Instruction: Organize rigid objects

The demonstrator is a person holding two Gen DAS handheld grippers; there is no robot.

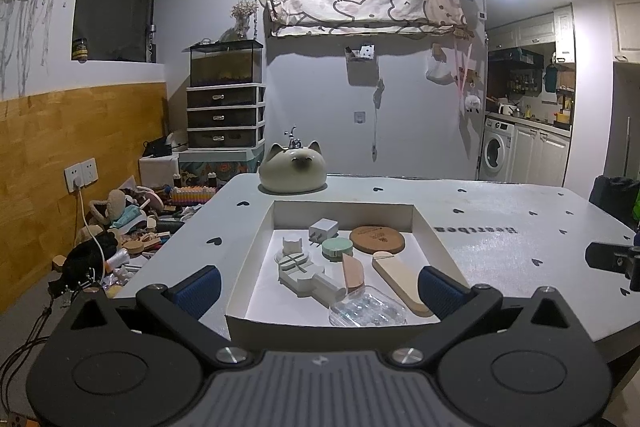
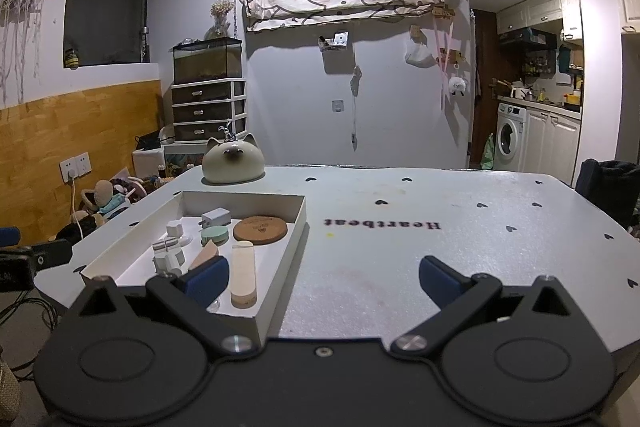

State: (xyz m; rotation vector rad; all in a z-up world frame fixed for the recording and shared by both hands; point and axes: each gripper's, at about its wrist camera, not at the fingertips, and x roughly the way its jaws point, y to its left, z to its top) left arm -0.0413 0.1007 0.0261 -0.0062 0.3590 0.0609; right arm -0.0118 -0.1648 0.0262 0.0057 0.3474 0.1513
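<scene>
A shallow white box [image 1: 256, 251] [image 2: 298, 239] sits on the grey table. In it lie a white plug [image 1: 323, 228], a green round tin [image 1: 337, 247], a round cork coaster [image 1: 377, 239] [image 2: 260, 229], a long wooden piece [image 1: 400, 283] [image 2: 243, 277], a pink-brown wedge [image 1: 353, 273], grey plaster pieces [image 1: 298, 269] and a clear plastic case [image 1: 366, 309]. My left gripper [image 1: 320, 291] is open and empty, held in front of the box's near edge. My right gripper [image 2: 322, 279] is open and empty over bare table, right of the box.
A cream cat-shaped ceramic [image 1: 294, 173] [image 2: 233, 161] stands behind the box. The table [image 2: 440, 247] carries heart prints and the word "Heartbeat". Clutter covers the floor at the left [image 1: 120, 235]. The right gripper's body shows at the left view's right edge [image 1: 616, 259].
</scene>
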